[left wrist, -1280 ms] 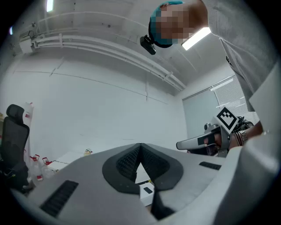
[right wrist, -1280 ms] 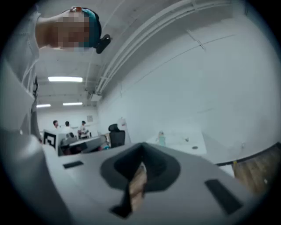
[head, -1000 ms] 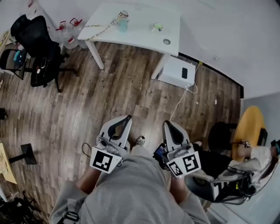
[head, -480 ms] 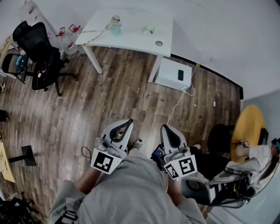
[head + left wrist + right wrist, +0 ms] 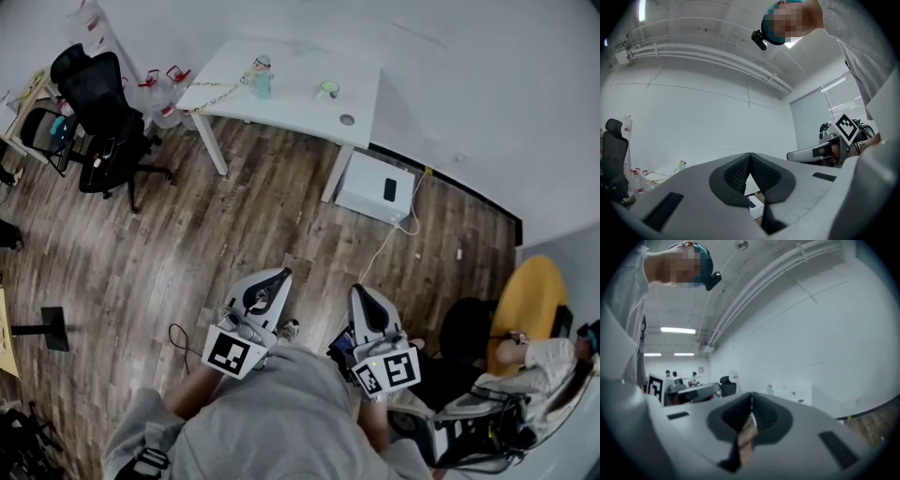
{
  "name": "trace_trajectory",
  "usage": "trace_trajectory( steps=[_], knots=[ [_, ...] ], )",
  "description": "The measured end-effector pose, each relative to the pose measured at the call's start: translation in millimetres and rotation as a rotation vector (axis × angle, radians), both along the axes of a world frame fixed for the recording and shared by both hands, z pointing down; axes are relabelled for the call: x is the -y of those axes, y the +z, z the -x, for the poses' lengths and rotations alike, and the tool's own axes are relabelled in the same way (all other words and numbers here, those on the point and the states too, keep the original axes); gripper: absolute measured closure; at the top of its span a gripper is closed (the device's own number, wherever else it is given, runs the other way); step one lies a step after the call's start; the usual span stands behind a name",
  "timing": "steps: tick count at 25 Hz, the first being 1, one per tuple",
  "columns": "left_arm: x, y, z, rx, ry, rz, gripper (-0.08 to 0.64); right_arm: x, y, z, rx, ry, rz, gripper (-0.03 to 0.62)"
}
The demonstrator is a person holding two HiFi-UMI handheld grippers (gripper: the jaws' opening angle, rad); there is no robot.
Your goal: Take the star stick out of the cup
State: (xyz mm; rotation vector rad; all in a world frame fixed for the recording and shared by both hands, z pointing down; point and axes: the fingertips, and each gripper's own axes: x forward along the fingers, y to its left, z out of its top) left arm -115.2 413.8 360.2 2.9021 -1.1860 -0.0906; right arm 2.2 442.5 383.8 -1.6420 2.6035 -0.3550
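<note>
A white table (image 5: pixel 291 70) stands far ahead by the wall. On it is a small green-rimmed cup (image 5: pixel 326 89); it is too small to make out a star stick. Beside it stand a pale bottle (image 5: pixel 262 76) and a small round disc (image 5: pixel 348 119). My left gripper (image 5: pixel 278 277) and right gripper (image 5: pixel 361 294) are held close to the body over the wood floor, pointing level toward the table, far short of it. Both are shut with nothing between the jaws. In the left gripper view the left gripper (image 5: pixel 750 155) tips meet; in the right gripper view the right gripper (image 5: pixel 751 396) tips meet too.
A black office chair (image 5: pixel 101 105) stands left of the table, with bottles and bags (image 5: pixel 164 86) by the wall. A white box (image 5: pixel 375 187) with a cable sits beside the table's right leg. At the right a person (image 5: pixel 534 349) sits near a yellow chair (image 5: pixel 531 286).
The person has stepped over the floor, carrying both grippers along; table, chair and white box have slid in the head view. Both grippers stay shut and empty.
</note>
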Motion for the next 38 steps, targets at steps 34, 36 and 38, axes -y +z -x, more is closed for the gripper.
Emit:
trace_trajectory(
  steps=[34, 36, 38],
  knots=[
    [223.3, 10.9, -3.9, -0.038, 0.159, 0.044, 0.526, 221.0, 5.5, 20.0, -0.029, 0.097, 0.074, 0.557],
    [235.7, 13.0, -0.8, -0.034, 0.169, 0.045, 0.526, 234.0, 5.5, 24.1, -0.031, 0.101, 0.071, 0.557],
    [248.0, 14.4, 1.9, -0.015, 0.187, 0.026, 0.526, 246.6, 6.3, 26.9, -0.03, 0.111, 0.069, 0.557]
  ],
)
